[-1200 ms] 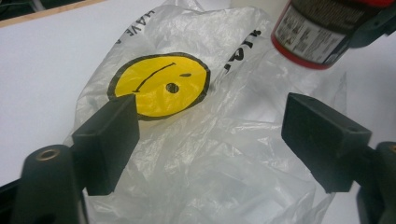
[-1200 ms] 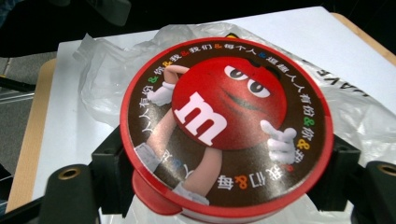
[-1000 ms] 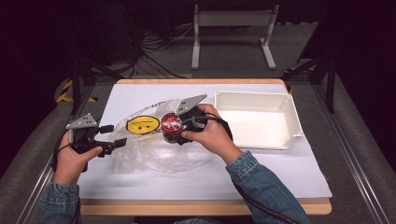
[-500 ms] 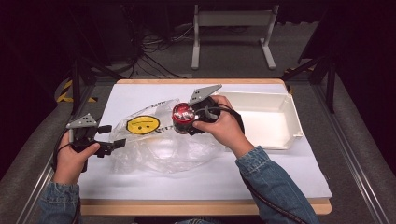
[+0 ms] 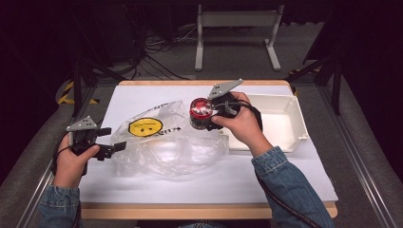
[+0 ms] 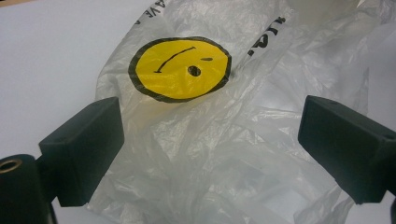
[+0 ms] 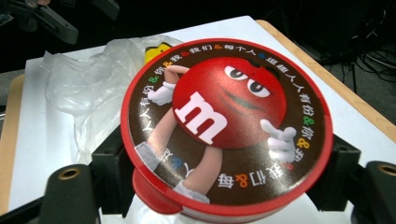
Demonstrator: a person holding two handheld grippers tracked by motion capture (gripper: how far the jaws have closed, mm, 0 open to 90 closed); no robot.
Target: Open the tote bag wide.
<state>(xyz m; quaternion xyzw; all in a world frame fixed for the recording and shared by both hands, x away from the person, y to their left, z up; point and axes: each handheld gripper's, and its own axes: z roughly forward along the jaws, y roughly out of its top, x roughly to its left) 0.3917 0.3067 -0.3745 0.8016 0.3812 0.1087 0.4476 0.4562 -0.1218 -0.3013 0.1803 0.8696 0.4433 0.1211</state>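
The right gripper point(image 5: 209, 114) sat in the upper middle of the high view, held up above the counter point(image 5: 204, 187), which had a white top. Its fingers point(image 7: 109, 161) were clamped on a round red candy tin with a red cartoon face on its lid point(image 5: 200, 113). In the right gripper view the tin point(image 7: 226, 126) was big and close, with one black finger pressed on each side of it. The tin was between the see-through plastic bag with a yellow smiley face point(image 5: 161, 140) and the white plastic tray point(image 5: 297, 121), and it was lifted clear of both. The bag lay flat and crinkled in the middle of the counter. The tray stood at the right side of the counter, just beside the right hand point(image 5: 242, 126). The left gripper point(image 5: 108, 141) was at the left of the high view, low on the counter, at the left edge of the bag. Its fingers point(image 6: 84, 149) had just been opening and stood wide apart. In the left gripper view the crinkled bag point(image 6: 224, 154) lay between the two fingers, but they did not press on it. The yellow smiley face point(image 6: 180, 69) was in the upper middle of that view, a bit past the fingers. The left hand point(image 5: 71, 161) held its gripper near the lower left of the high view. Blue denim sleeves point(image 5: 290, 190) came in from the bottom of the frame.
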